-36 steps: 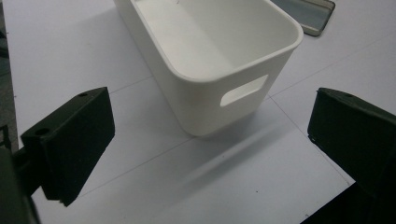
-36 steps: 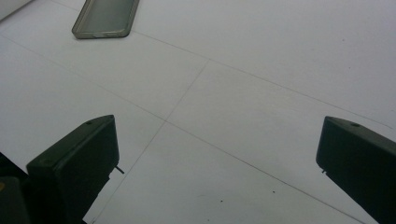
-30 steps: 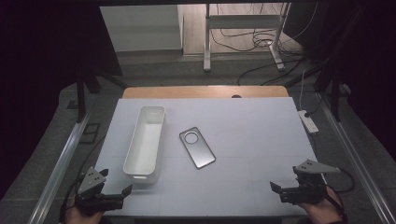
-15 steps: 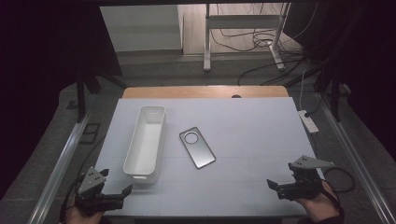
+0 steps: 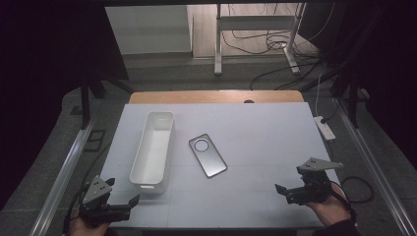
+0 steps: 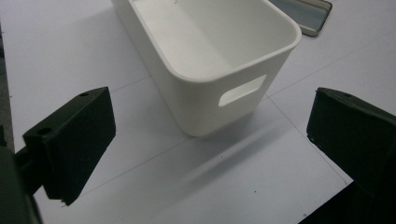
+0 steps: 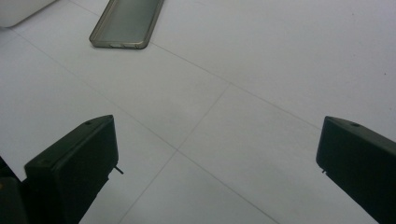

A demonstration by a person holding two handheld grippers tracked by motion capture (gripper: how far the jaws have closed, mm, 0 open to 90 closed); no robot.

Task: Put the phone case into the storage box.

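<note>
Phone case (image 5: 208,155), thin, light, probably flexible, lies flat mid-table: grip a long edge; both left gripper (image 5: 129,204) and right gripper (image 5: 281,191) gape, empty.

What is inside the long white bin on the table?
The white bin looks empty: its bare floor and inner walls show in the high view and the left gripper view. The corner under its near rim is hidden.

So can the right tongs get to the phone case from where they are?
Probably yes. The right tongs stand open, and bare white table lies between them and the phone case. The white bin sits off to the case's far side.
</note>
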